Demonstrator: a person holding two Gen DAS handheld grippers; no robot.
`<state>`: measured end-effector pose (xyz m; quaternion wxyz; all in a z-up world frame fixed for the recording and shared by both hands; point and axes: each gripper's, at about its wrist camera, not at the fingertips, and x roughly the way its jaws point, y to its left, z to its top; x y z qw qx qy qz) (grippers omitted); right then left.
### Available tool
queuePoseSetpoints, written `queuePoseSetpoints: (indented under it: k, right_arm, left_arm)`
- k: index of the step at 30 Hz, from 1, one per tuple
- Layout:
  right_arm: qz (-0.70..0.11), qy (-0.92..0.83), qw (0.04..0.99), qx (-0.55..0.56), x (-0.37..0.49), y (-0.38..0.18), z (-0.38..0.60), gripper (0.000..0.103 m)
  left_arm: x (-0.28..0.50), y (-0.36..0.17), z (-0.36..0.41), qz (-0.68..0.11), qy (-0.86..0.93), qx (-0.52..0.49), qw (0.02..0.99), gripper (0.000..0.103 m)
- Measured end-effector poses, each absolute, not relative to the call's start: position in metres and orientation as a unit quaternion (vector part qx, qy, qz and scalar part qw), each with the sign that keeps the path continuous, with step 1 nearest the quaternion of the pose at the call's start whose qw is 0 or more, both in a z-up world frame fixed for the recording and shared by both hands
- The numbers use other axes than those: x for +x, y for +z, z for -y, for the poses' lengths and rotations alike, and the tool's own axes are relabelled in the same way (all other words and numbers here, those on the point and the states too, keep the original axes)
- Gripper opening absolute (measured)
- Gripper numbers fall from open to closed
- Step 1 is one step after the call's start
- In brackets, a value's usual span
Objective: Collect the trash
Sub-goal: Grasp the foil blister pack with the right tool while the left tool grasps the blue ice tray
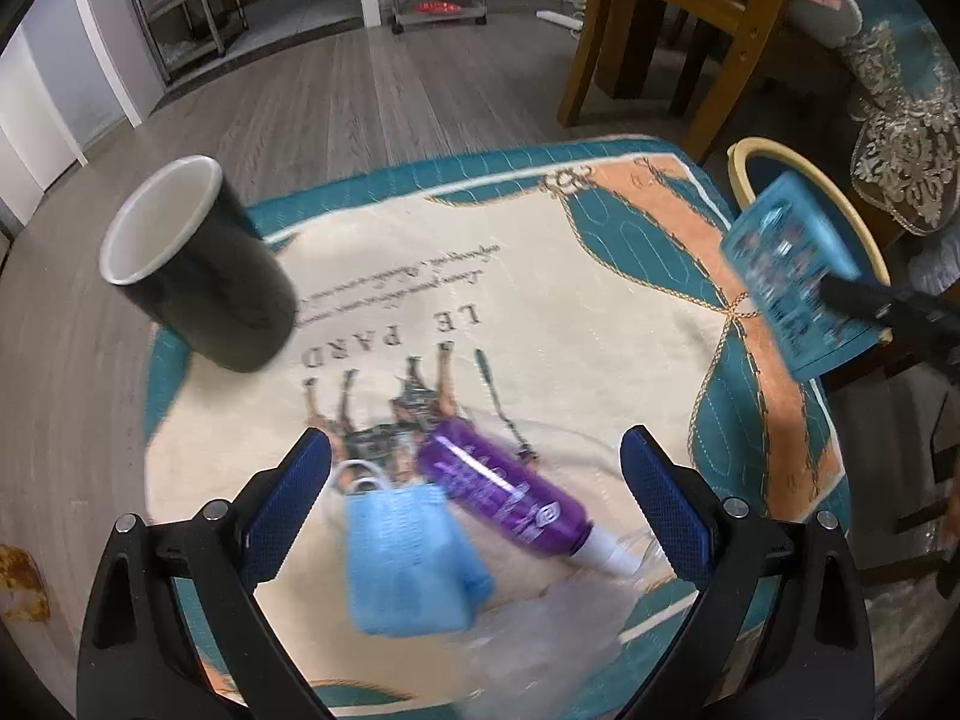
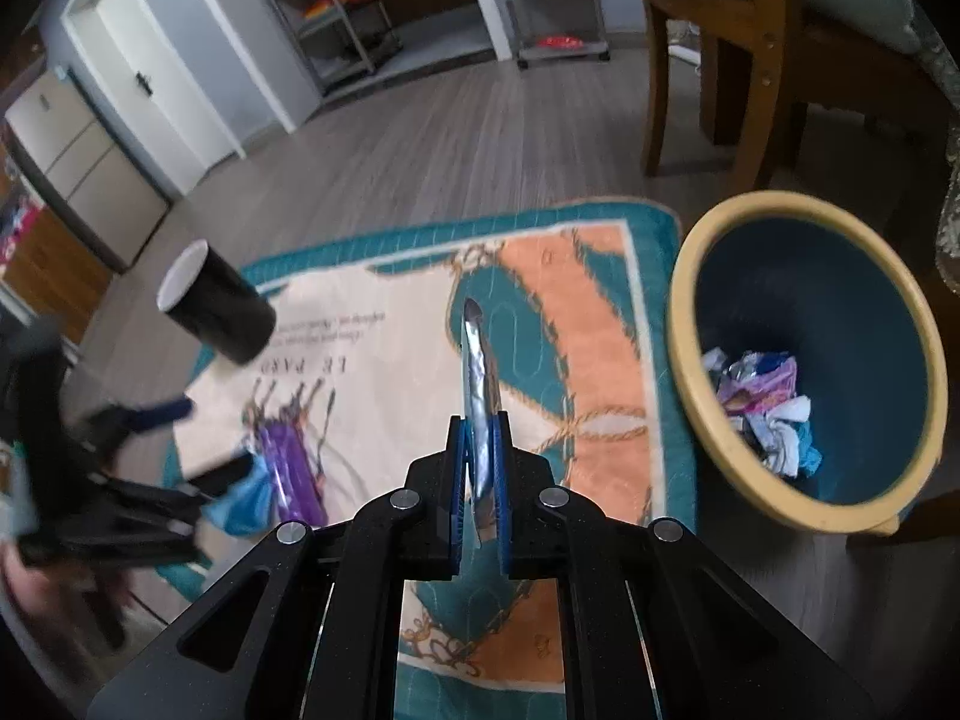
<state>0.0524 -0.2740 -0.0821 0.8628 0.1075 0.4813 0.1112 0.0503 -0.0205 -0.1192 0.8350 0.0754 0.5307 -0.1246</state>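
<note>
While the left gripper (image 1: 474, 498) hangs w/ its blue pads spread wide over the printed mat (image 1: 540, 276), nothing sits between them under pressure; below the gap lie a crumpled blue face mask (image 1: 408, 558) and, touching its right edge, a purple bottle (image 1: 504, 486) on its side w/ a white neck pointing lower right. Clear plastic film (image 1: 540, 648) spreads under & below both, blurred. On the mat's far-left corner a black cup (image 1: 198, 264) w/ white inside stands upright. Right gripper (image 2: 480, 450) is clamped tight on a flat blue packet (image 1: 792, 276), seen edge-on from its own cam as a thin silver-blue strip sticking fwd past the pads; from the left cam the packet's printed face shows, held up in front of the bin, print too blurred to read. Trash bin (image 2: 684, 348), dark blue inside w/ a cream rim, sits on the floor just off the mat's right edge, beside the wooden chair (image 2: 750, 60); crumpled wrappers and tissue (image 2: 768, 414) lie at its bottom. In the right cam the packet is over the mat, left of the bin's rim, not yet above the opening. Grey wood-look floor (image 1: 360, 96) all around; metal shelving racks (image 2: 336, 6) & white cabinet doors (image 2: 144, 84) at the back wall.
</note>
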Motion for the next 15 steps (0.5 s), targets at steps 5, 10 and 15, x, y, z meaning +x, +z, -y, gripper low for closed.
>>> queuePoseSetpoints:
  k: [5,10,15]
  right_arm:
    - [-0.472,0.106,0.869,0.107,0.053,-0.076,0.285,0.009]
    - [-0.469,0.107,0.87,0.111,0.055,-0.074,0.294,0.009]
    - [-0.466,0.11,0.871,0.113,0.057,-0.073,0.298,0.009]
  left_arm:
    - [0.057,-0.145,0.044,-0.552,-0.12,0.098,0.819,0.095]
    - [0.063,-0.161,0.057,-0.564,-0.119,0.108,0.81,0.095]
    - [0.066,-0.168,0.063,-0.565,-0.111,0.118,0.809,0.094]
